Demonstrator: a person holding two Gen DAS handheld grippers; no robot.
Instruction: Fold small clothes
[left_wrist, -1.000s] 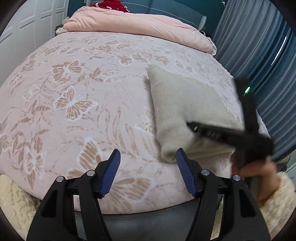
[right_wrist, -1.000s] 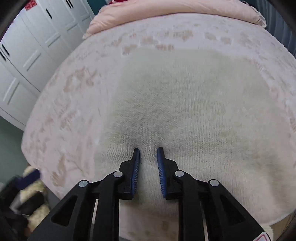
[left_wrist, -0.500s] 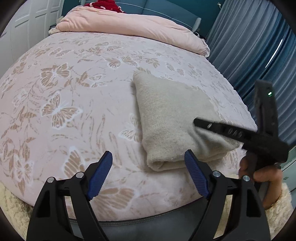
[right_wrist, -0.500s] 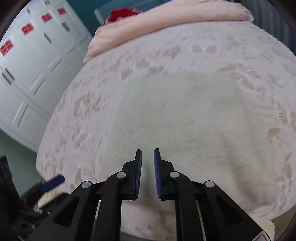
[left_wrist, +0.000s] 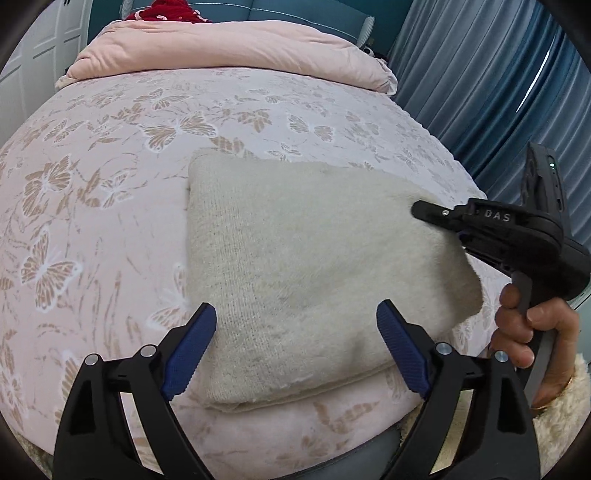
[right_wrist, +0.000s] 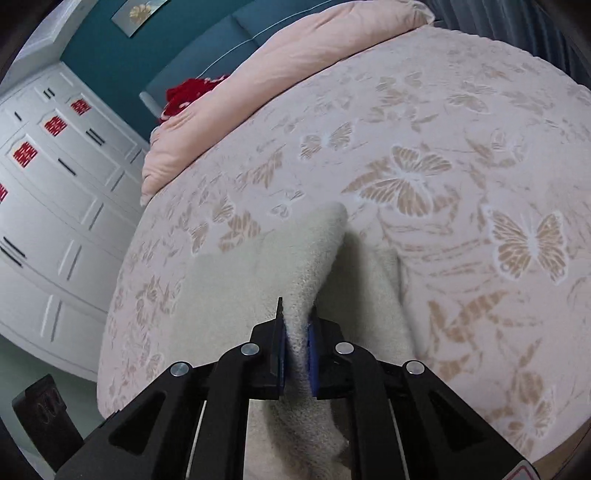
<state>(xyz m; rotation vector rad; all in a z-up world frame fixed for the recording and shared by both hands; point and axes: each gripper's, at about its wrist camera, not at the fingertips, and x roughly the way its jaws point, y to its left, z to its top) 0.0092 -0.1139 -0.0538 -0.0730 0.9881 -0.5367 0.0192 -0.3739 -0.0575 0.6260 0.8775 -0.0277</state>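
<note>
closing right tongs pinching folded cream knit on bed

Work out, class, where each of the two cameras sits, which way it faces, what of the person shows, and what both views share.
Left wrist: on the left gripper, jaws opening above the folded cream knitted garment; the person's right hand shows.
Right wrist: on the right gripper, jaws closing on a pinched ridge of that garment, facing the white panelled wardrobe; no hand shows.
Shared: garment, pink butterfly-print bedspread, folded pink quilt.
</note>
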